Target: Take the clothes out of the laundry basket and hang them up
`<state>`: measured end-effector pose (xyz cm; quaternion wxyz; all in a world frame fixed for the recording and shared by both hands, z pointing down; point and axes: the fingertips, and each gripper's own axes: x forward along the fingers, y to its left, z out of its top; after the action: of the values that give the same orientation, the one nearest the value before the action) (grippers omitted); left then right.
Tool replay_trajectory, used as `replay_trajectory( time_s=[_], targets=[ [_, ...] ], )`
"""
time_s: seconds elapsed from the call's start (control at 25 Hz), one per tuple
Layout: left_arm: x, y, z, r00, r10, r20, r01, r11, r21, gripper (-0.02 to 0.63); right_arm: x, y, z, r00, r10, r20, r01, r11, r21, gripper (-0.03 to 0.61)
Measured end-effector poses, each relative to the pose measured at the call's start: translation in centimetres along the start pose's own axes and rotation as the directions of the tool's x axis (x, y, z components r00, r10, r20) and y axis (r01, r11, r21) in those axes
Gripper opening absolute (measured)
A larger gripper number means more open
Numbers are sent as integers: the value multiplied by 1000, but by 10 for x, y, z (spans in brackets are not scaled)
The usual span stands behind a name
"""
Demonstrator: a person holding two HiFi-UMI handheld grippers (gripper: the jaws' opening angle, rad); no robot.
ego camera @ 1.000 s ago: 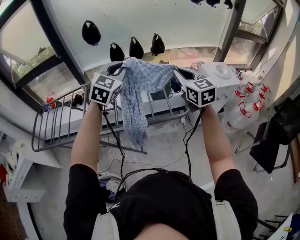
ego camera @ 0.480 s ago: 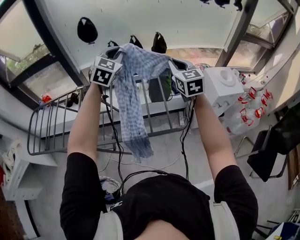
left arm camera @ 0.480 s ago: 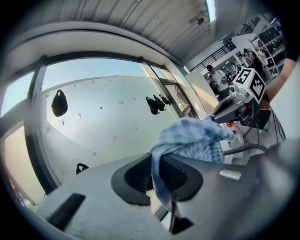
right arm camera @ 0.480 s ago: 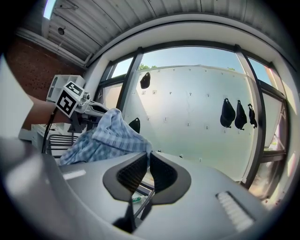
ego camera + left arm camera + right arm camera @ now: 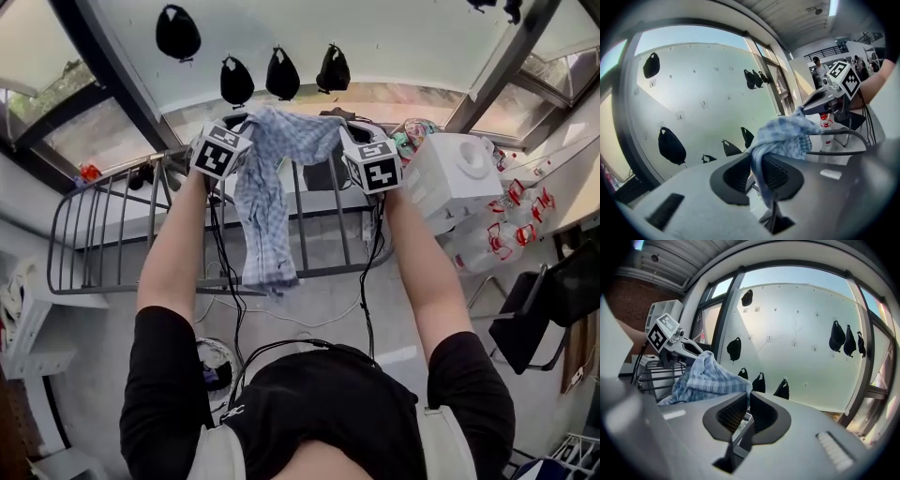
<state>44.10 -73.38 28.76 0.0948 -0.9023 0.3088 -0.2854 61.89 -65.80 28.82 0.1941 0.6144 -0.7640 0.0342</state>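
Left tongs [image 5: 757,172] pinch one end of blue checked cloth [image 5: 266,202]; jaws just eased slightly wider, cloth between them. Right tongs [image 5: 746,405] near shut, clamping other end. Cloth spans both, tail hanging over grey drying rack [image 5: 141,291].

Cloth [image 5: 267,183] between left gripper [image 5: 757,169] and right gripper [image 5: 746,409], above rack [image 5: 103,230].

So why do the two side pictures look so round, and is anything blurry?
Left gripper view: a wide-angle lens bows the window frame and darkens the corners. Right gripper view: same bowing; the right tongs up close look soft, the wall bright behind the blue checked cloth. Head view: sharp, even daylight, the drying rack only mildly curved.
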Motion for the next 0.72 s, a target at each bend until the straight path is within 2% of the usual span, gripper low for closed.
replay_trajectory(
  time_s=[0.28, 0.44, 0.56, 0.72],
  targets=[
    [24, -35, -53, 995, -84, -55, 81, 995, -55, 87, 27, 1, -46, 991, -41, -130, 42, 999, 7, 34],
    [33, -51, -77, 989, -129, -71, 119, 984, -133, 111, 36, 12, -75, 977, -22, -214, 24, 1000, 5, 37],
    [34, -62, -90, 984, -168, -66, 153, 969, -193, 177, 39, 24, -95, 967, 13, -253, -13, 1000, 5, 38],
    [29, -73, -105, 978, -194, -71, 174, 958, -227, 290, 42, 44, -112, 955, 95, -281, -92, 995, 24, 65]
  ],
)
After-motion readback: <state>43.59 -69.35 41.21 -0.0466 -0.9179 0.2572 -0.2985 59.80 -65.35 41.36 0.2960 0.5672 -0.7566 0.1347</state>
